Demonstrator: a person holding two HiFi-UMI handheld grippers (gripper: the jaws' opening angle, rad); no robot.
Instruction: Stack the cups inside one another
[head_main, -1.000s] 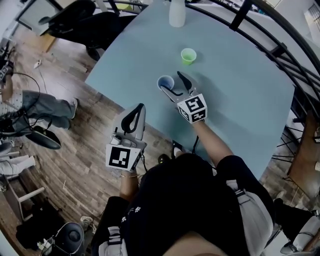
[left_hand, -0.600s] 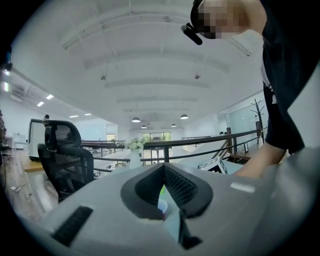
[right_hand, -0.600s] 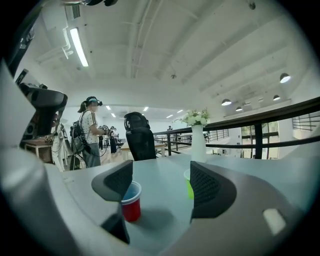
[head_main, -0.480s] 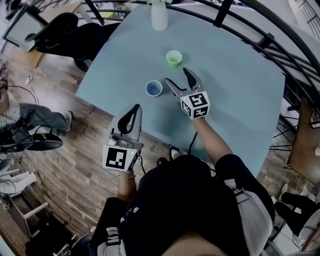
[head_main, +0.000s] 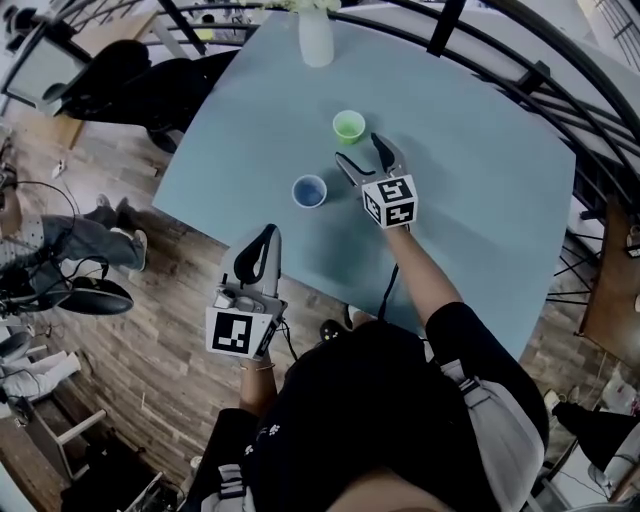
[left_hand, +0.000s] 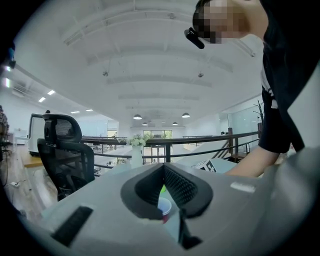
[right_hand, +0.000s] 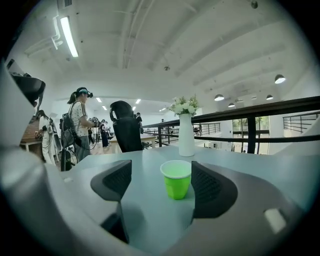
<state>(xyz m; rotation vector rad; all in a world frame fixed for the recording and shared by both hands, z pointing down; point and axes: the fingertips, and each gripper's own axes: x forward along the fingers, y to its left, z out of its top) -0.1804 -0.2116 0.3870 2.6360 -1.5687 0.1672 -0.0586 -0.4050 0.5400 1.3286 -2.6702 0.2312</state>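
Observation:
A green cup (head_main: 348, 126) and a blue cup (head_main: 309, 190) stand upright and apart on the pale blue table (head_main: 470, 180). My right gripper (head_main: 361, 151) is open over the table, and its tips are just short of the green cup. In the right gripper view the green cup (right_hand: 176, 178) stands just ahead of the right gripper (right_hand: 161, 172), closer to the right-hand jaw. My left gripper (head_main: 266, 236) is shut and empty, held off the table's near edge above the wooden floor. Through the left gripper (left_hand: 164, 170) the blue cup (left_hand: 164, 206) shows small and far.
A white vase (head_main: 316, 40) with flowers stands at the table's far edge. A black railing (head_main: 520, 60) curves round the far and right sides. A black office chair (head_main: 150, 70) stands at the far left. People (right_hand: 80, 125) stand far off to the left.
The right gripper has left the blue cup's rim and moved right and forward to the green cup, staying open. The left gripper has kept its place off the table edge.

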